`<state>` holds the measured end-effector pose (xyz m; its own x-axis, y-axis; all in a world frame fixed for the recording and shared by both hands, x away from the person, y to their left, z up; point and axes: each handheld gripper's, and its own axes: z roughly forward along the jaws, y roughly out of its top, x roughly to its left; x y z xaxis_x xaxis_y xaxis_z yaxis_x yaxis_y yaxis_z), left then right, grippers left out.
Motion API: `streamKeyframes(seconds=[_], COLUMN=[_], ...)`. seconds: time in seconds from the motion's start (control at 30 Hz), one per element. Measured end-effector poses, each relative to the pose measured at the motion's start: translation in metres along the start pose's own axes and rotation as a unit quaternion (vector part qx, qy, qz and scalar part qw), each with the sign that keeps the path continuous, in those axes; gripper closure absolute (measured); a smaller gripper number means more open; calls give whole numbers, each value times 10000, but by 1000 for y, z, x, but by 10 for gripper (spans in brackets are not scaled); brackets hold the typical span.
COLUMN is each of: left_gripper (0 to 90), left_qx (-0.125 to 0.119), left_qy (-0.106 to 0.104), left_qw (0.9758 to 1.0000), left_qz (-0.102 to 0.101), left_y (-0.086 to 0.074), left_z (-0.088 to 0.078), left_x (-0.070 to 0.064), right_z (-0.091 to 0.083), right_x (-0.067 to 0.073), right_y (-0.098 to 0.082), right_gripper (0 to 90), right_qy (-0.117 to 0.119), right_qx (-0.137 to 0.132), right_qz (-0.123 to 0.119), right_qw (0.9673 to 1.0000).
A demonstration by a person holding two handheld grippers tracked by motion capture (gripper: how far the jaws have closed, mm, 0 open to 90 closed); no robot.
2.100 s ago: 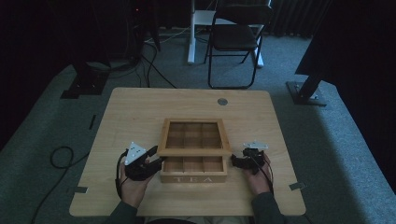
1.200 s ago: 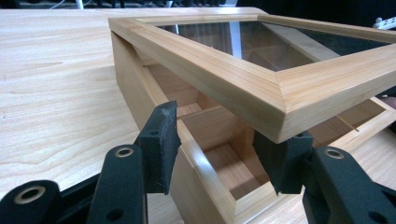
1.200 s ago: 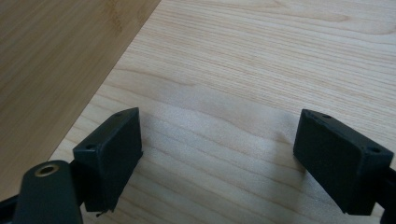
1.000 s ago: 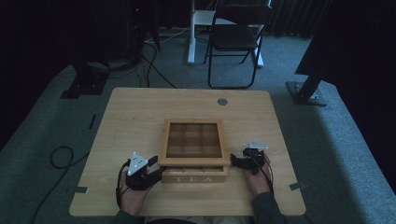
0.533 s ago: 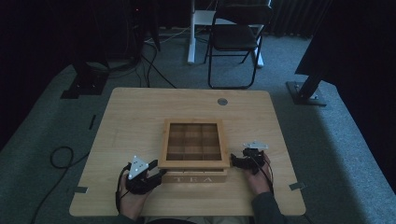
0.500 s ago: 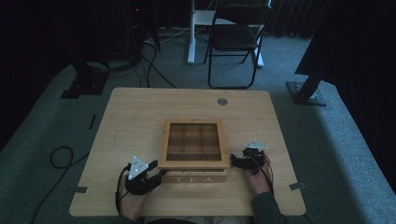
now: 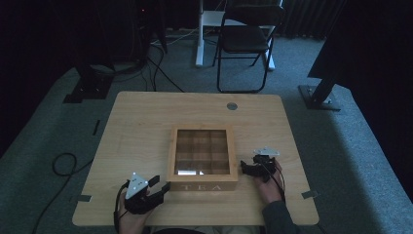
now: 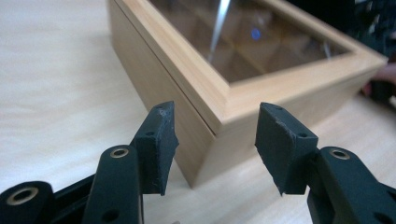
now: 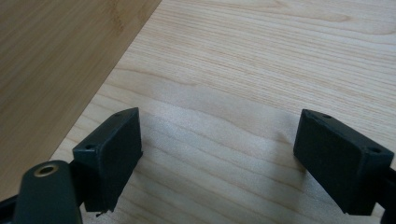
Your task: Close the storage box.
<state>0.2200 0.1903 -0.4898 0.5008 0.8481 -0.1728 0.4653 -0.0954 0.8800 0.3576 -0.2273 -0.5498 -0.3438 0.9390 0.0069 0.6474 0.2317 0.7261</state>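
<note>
The word "TEA" stands in pale letters on the front wall of the wooden box (image 7: 203,187).

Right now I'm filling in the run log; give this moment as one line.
tea box: lid closed | left gripper: open, jaws just opening, box corner between them | right gripper: open, beside box | table

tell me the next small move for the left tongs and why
Probably draw the left tongs back from the tea box. Its glass lid already lies shut, the jaws have just been opening, and the corner sits between the pads untouched.
</note>
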Motion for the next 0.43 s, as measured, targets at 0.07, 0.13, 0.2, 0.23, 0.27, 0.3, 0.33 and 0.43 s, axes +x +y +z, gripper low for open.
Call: streamKeyframes(seconds=[0.07,0.13,0.2,0.23,0.27,0.3,0.33,0.43], left_gripper=[475,474,473,472,471,471,470,465], left_qx=[-68,-53,-46,-41,-55,-60,-62,-49], left_qy=[55,96,129,146,157,172,178,179], left_qw=[9999,9998,9995,9995,9994,9994,9994,9993], left_qz=[-93,-191,-270,-279,-290,-298,-302,-325], left_y=[1,0,0,1,1,1,2,1], left_z=[-5,-5,-5,-5,-5,-5,-4,-3], left_x=[5,10,14,15,16,16,17,18], right_z=[0,0,0,0,0,0,0,0], right_x=[0,0,0,0,0,0,0,0], right_y=[0,0,0,0,0,0,0,0], right_gripper=[148,148,148,147,147,147,147,147], right_qy=[-1,-2,-6,-9,-9,-10,-10,-12], right_qx=[0,1,0,1,1,1,3,2], right_qz=[2,2,6,8,9,12,15,14], right_qw=[10000,10000,10000,10000,10000,10000,10000,10000])
